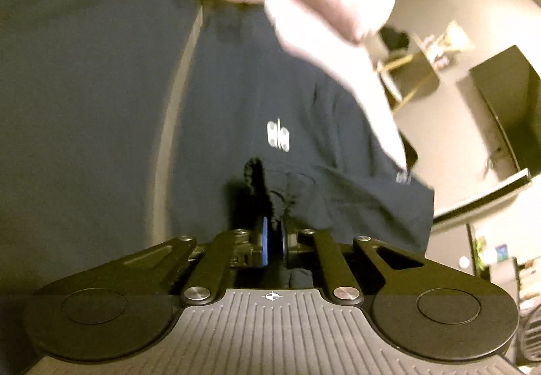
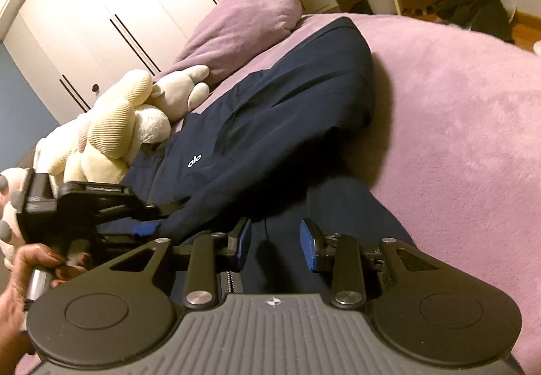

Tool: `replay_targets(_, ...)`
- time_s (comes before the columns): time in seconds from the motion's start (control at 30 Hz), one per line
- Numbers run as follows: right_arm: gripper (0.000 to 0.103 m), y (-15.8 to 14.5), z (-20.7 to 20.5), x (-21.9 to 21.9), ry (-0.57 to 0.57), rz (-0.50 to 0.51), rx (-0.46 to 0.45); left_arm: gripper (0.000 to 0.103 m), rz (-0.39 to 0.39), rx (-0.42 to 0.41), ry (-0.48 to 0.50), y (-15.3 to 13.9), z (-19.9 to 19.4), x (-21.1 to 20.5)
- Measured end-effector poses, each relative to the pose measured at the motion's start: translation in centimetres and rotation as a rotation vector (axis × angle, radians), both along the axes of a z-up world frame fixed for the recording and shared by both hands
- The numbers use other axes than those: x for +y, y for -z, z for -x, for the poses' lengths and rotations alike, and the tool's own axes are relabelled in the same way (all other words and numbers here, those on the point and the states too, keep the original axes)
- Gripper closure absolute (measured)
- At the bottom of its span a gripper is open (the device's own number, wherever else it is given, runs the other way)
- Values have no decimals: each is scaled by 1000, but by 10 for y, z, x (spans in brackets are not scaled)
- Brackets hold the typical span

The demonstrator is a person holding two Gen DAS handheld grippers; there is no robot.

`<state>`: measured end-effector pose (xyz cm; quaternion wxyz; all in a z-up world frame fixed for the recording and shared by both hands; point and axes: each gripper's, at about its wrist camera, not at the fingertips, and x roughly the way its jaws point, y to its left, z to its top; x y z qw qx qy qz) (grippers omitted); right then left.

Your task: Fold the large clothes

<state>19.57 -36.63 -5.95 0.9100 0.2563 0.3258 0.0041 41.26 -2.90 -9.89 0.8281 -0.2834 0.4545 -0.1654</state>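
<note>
- Garment (image 2: 277, 111): dark navy, small white logo, lying on the bed (image 2: 456, 111) across a pink fleece cover. One part is already doubled over into a raised hump toward the pillow (image 2: 243, 16); the near part runs down under both hand-held grippers.
- Left hand-held gripper (image 1: 274, 233): jaws fully closed, pinching a bunched edge of the navy fabric, which sticks up just past the pads. In the right wrist view it sits at the garment's left edge, held by a hand (image 2: 20, 277).
- Right hand-held gripper (image 2: 277, 243): jaws partly apart, fabric beneath and between the blue pads, but pads don't look to be pressing it. Reads as not gripping yet.
- Step, my read: grasp phase of a fold. Left corner secured, right still needs its hold.
- Next move calls for: close right on the near edge, matching the left's hold, then lift both together and carry the edge over evenly so the layer lands flat.
- Watch: plush toys (image 2: 128, 124) touch the garment's left side and could get swept or snag the fold.
- Left wrist view is blurred, so fabric layout there is unclear.
</note>
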Motion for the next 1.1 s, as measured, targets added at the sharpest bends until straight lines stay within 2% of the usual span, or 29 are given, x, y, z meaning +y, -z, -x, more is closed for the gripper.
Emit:
replay_targets(0.07,71,-8,0,-1,2,24,-14,94,-96,-87,-31,-23,3,25)
replay_targets(0.13,71,-16,-4,-4,-2,41,-27,94,-264,-140,-91,-39,6,52)
replay_targets(0.2,71,-22,-12,-4,-6,60,-27,93,-472,-163,-180,-44,7,75)
replay_targets(0.23,71,-24,-16,-2,-10,75,-25,91,-545,-161,-226,-41,8,85)
replay_targets(0.27,71,-26,-21,-1,-14,83,-24,90,-578,-150,-265,-37,10,97)
replay_targets(0.3,71,-27,-26,2,-21,88,-23,86,-568,-128,-291,-30,12,112)
replay_targets(0.33,70,-27,-31,6,-29,88,-24,74,-524,-103,-295,-23,15,126)
replay_targets(0.4,70,-26,-45,14,-50,77,-13,57,-405,-61,-293,-9,18,140)
replay_targets(0.47,70,-23,-59,21,-68,57,5,55,-341,-58,-298,-1,19,145)
replay_targets(0.5,70,-22,-66,25,-77,46,13,55,-327,-52,-302,0,20,147)
replay_targets(0.57,70,-20,-81,30,-83,15,27,73,-315,-30,-316,4,15,156)
replay_targets(0.63,70,-19,-97,33,-84,-23,38,87,-298,-24,-313,4,10,158)
replay_targets(0.7,69,-18,-115,36,-71,-50,53,91,-274,-44,-289,-2,7,161)
replay_targets(0.77,63,-15,-136,37,-44,-76,76,92,-289,-79,-259,-10,6,158)
replay_targets(0.83,62,-10,-156,31,6,-127,95,92,-326,-110,-232,-15,-1,153)
replay_targets(0.9,62,-3,-172,24,55,-164,110,92,-355,-138,-217,-18,-9,145)
replay_targets(0.93,67,0,-178,21,78,-172,121,92,-363,-145,-204,-18,-12,141)
replay_targets(0.97,81,2,-182,18,91,-164,127,92,-366,-156,-181,-16,-16,135)
replay_targets(1.03,87,0,-186,16,114,-72,114,90,-419,-155,-148,-9,-27,118)
replay_targets(1.07,88,-1,-186,16,123,-17,106,88,-477,-148,-137,-2,-31,108)
replay_targets(1.1,88,0,-187,16,129,37,105,76,-534,-140,-129,4,-34,101)
